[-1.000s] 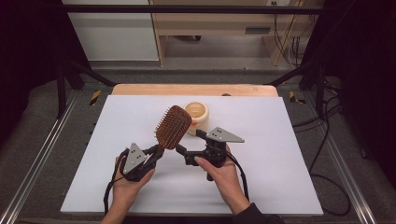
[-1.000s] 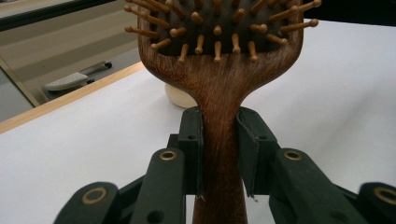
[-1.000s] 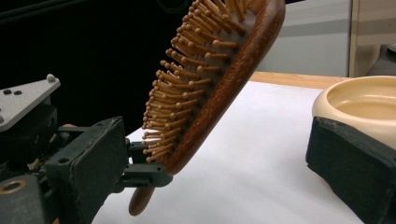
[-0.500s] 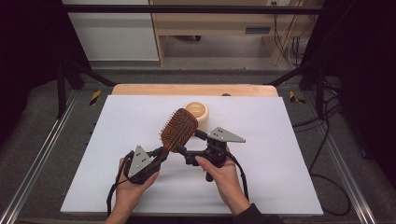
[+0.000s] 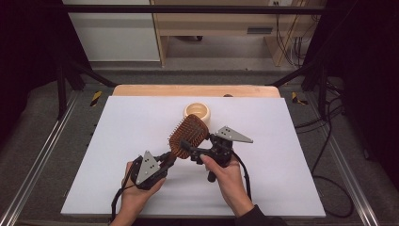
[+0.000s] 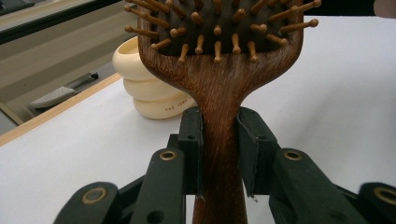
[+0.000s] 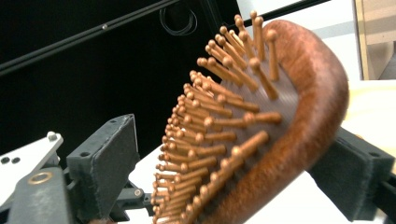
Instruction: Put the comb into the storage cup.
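White table (image 5: 117,141) bears a cream holder (image 5: 197,111) just behind the wooden hairbrush (image 5: 189,135). Left gripper (image 5: 171,159) pinches the hairbrush handle. Right gripper (image 5: 186,149), jaws just closing, straddles the hairbrush head, one pad clear of the bristles.

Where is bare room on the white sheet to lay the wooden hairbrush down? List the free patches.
Free: the left stretch of the white sheet, and the right stretch beyond the right gripper. Crowded: the middle, where the brown wooden paddle hairbrush, the cream ribbed cup and the left gripper gather.

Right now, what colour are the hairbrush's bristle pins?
Golden-brown wooden pins with rounded tips, clearest in the right gripper view.
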